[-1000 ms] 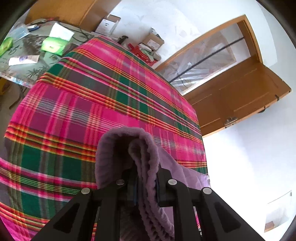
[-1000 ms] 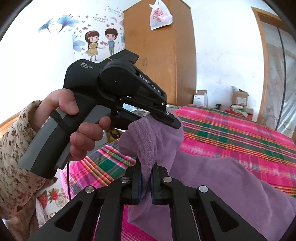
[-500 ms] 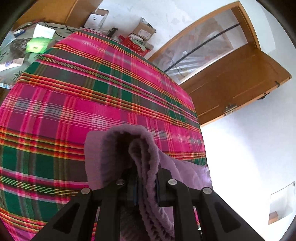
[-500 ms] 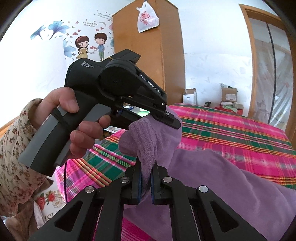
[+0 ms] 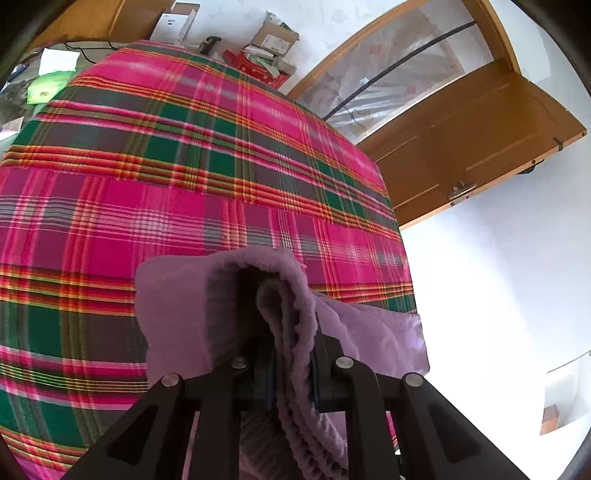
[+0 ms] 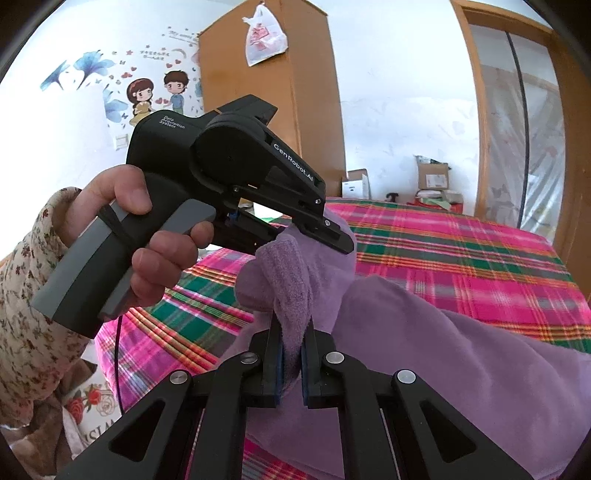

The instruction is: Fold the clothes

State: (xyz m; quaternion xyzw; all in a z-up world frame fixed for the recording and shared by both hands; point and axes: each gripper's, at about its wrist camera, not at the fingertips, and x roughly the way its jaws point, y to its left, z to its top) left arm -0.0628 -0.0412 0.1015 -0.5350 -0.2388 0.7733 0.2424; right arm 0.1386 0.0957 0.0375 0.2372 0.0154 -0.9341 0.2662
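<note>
claws [image 5: 291, 373] [image 6: 291, 373] both pinch purple garment [image 6: 461, 369]; only right view shows the gripping hand [image 6: 147, 236].

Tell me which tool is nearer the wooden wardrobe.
Left. The left tool sits between the right tool and the wardrobe; both grip the purple garment.

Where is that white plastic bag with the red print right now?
In the right wrist view, the white plastic bag hangs at the top of the tall wooden wardrobe, up centre, right of the cartoon wall stickers, beyond the plaid bed.
</note>
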